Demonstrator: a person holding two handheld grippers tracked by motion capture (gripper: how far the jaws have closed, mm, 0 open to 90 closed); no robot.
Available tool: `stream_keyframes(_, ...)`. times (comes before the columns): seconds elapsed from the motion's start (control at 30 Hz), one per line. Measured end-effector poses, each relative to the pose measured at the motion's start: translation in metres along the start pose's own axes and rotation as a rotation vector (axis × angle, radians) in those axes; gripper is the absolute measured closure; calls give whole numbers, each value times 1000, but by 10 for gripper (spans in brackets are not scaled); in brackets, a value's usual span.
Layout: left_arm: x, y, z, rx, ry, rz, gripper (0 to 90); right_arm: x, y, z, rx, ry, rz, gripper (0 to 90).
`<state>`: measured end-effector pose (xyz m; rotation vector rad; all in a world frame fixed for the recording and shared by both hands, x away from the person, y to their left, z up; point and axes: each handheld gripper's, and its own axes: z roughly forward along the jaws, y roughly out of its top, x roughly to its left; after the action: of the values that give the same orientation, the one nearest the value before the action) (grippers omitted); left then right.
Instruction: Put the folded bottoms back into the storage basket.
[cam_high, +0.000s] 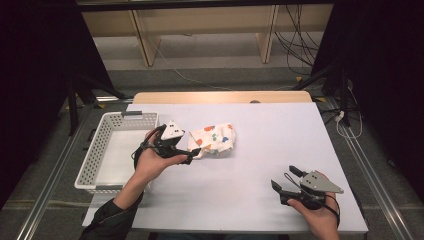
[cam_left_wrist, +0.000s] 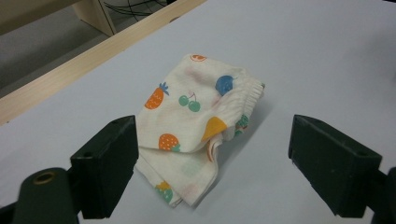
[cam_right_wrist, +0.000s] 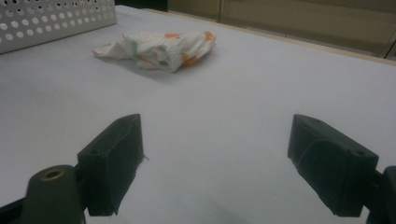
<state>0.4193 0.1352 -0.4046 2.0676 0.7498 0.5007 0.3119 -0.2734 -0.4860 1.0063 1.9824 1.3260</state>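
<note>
The table (cam_high: 260, 150) takes up the middle of the high view, its pale sheet bare across the right half; a white perforated basket (cam_high: 95, 155) sits at its left edge, in the left-centre of the frame. Just right of the basket, near the centre of the frame, lies the fruit-print cloth (cam_high: 214, 139), crumpled and folded flat on the table. The left hand-held gripper (cam_high: 192, 156) sits at the cloth's lower left corner, jaws spread wide; in the left gripper view the cloth (cam_left_wrist: 196, 126) fills the middle, its near corner reaching down between the two jaws and lying against the left one, whether touching I cannot tell. The right hand-held gripper (cam_high: 286, 179) rests in the lower right of the high view, well apart from the cloth, jaws also apart; its own view shows the cloth (cam_right_wrist: 159, 49) far off at upper left.
</note>
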Motion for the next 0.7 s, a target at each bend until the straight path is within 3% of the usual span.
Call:
stream_keyframes(0.4,-4,3,20,42,-16,15,155,0,0,-1,4,-3,0,189)
stream_keyframes(0.7,-6,6,38,87,-4,65,159,0,0,0,0,0,0,189)
